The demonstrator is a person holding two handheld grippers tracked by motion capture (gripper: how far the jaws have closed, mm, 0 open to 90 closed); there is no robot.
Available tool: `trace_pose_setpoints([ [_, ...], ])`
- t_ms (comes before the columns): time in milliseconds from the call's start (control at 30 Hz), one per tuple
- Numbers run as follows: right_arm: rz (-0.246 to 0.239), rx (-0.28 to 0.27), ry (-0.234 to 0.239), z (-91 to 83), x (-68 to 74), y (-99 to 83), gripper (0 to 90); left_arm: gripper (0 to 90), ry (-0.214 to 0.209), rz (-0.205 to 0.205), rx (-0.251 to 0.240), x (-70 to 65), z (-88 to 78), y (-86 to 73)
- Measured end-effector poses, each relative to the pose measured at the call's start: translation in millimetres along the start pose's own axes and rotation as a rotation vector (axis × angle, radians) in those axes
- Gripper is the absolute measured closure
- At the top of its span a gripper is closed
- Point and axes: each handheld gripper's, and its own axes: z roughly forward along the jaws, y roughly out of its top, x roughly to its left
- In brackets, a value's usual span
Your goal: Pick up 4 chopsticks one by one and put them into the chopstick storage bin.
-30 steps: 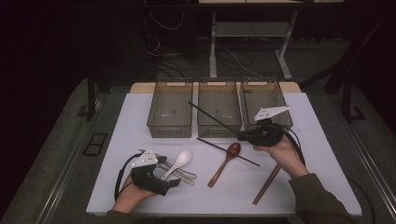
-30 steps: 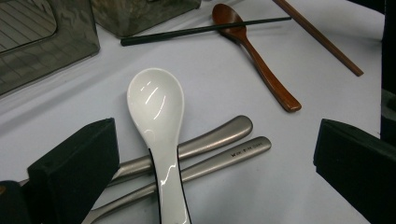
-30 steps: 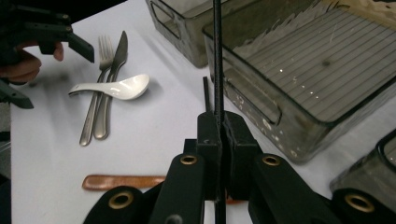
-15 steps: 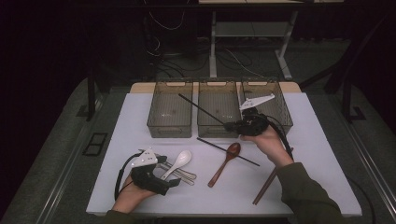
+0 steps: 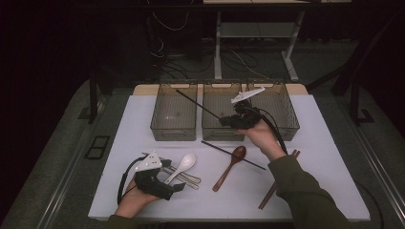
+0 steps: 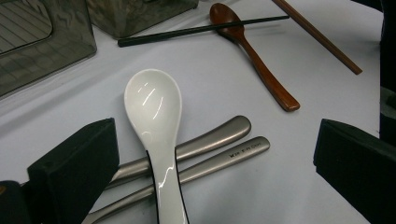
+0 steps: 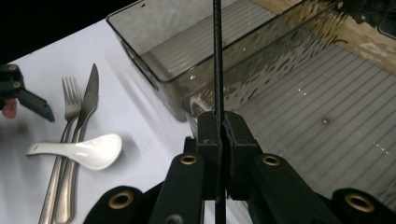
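Note:
My right gripper (image 5: pixel 224 120) hovers over the front of the middle bin (image 5: pixel 220 132), shut on a black chopstick (image 5: pixel 198 103) that slants up and left across the bins. In the right gripper view the chopstick (image 7: pixel 217 70) rises straight from the shut right gripper (image 7: pixel 219 126). My left gripper (image 5: pixel 174 186) rests near the table's front left, open. In the left gripper view the left gripper (image 6: pixel 217 154) has a white ceramic spoon (image 6: pixel 156 112) between its jaws, untouched and lying across two metal handles (image 6: pixel 219 140).
Three translucent bins stand in a row at the back, with the left bin (image 5: pixel 174 128) and right bin (image 5: pixel 282 125) beside the middle one. A second black chopstick (image 5: pixel 217 147) lies across a wooden spoon (image 5: pixel 229 167). Brown chopsticks (image 5: pixel 274 186) lie at the front right. A fork (image 7: pixel 70 107) and knife (image 7: pixel 88 98) sit under the white spoon.
My right gripper has carried the black chopstick left and toward the back, from in front of the right bin to over the middle bin. The left gripper has stayed put.

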Motion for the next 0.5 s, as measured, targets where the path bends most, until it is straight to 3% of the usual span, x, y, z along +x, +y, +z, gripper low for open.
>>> trace_pose_setpoints([
  [500,0.001,0.039,-0.036,27.3,-1.9,30.8,85.9,0.0,-0.009,0.009,0.0,0.4,-0.6,0.5],
])
